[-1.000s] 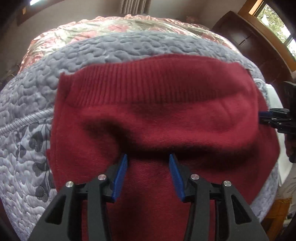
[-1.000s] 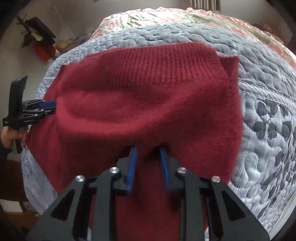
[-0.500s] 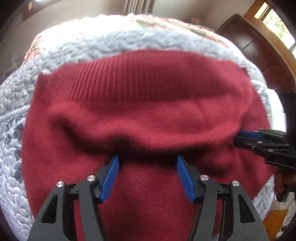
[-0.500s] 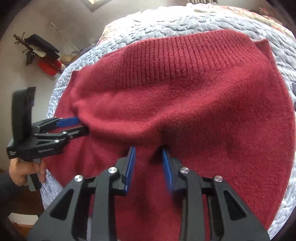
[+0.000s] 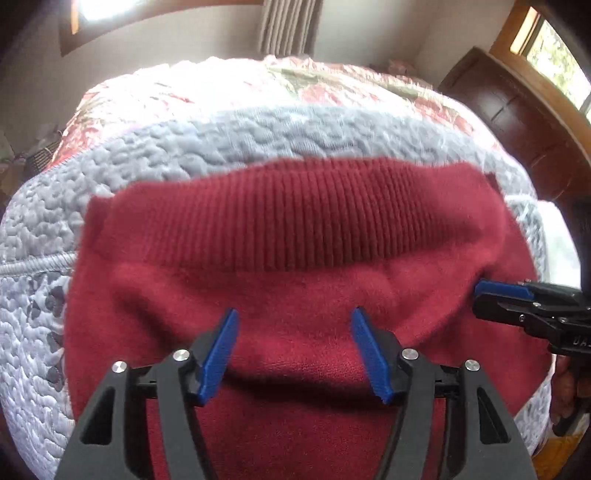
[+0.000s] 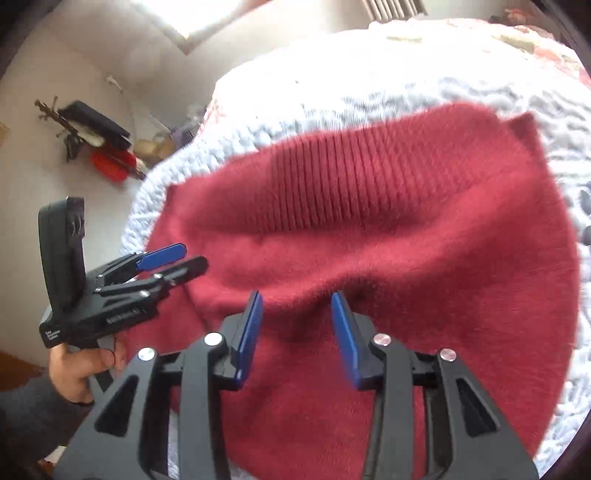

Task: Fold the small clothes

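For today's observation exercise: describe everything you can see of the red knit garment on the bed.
The red knit garment looks like soft, fuzzy wool, with a ribbed band along its far edge. It lies on a grey quilted bedspread, a folded layer bulging across its middle. Both the left gripper and the right gripper are open just before that fold.

I'm in a home bedroom: a grey quilted bedspread [image 5: 207, 147] under me, floral quilt [image 5: 332, 85] at twelve o'clock, curtain [image 5: 284, 26] beyond, dark wooden headboard [image 5: 517, 110] at two o'clock
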The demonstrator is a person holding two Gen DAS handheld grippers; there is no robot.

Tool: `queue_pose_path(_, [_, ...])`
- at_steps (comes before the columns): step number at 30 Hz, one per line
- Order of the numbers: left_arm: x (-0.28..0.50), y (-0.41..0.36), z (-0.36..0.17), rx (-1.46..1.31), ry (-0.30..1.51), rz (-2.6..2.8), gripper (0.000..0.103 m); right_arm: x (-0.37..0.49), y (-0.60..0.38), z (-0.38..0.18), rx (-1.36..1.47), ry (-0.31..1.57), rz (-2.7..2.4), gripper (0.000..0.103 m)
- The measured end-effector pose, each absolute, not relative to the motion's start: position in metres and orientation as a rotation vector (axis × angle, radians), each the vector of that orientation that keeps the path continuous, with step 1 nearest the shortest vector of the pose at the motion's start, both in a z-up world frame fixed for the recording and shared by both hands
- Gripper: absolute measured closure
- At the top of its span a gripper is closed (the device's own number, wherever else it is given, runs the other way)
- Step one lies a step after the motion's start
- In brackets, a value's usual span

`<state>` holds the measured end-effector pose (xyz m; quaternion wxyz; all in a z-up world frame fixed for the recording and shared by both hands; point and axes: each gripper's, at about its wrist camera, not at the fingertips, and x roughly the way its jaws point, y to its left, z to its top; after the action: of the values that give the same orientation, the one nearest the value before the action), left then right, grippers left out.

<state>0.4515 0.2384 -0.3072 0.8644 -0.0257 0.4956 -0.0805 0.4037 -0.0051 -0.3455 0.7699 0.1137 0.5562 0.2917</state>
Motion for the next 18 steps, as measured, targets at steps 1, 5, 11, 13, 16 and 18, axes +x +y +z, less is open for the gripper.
queue_pose_path(1, [0.445,0.246,-0.297,-0.108,0.998,-0.192,0.034,0.404,-0.004,-0.343,0.271,1.219,0.658,0.064])
queue_pose_path(5, [0.415,0.271,-0.281,-0.199,0.965,-0.230,0.031,0.404,0.031,-0.361,0.258,1.323,0.781,0.064])
queue_pose_path(11, [0.362,0.349,-0.292,-0.391,1.046,-0.170,0.028,0.395,0.038,-0.380,0.307,1.350,0.710,0.061])
queue_pose_path(13, [0.344,0.377,-0.291,-0.480,1.042,-0.143,0.027,0.383,0.028,-0.366,0.352,1.311,0.698,0.051])
queue_pose_path(16, [0.333,0.413,-0.293,-0.497,1.037,-0.107,0.022,0.360,0.025,-0.348,0.319,1.283,0.703,0.051])
queue_pose_path(18, [0.339,0.430,-0.294,-0.494,1.064,-0.095,0.022,0.351,0.037,-0.346,0.275,1.277,0.700,0.051])
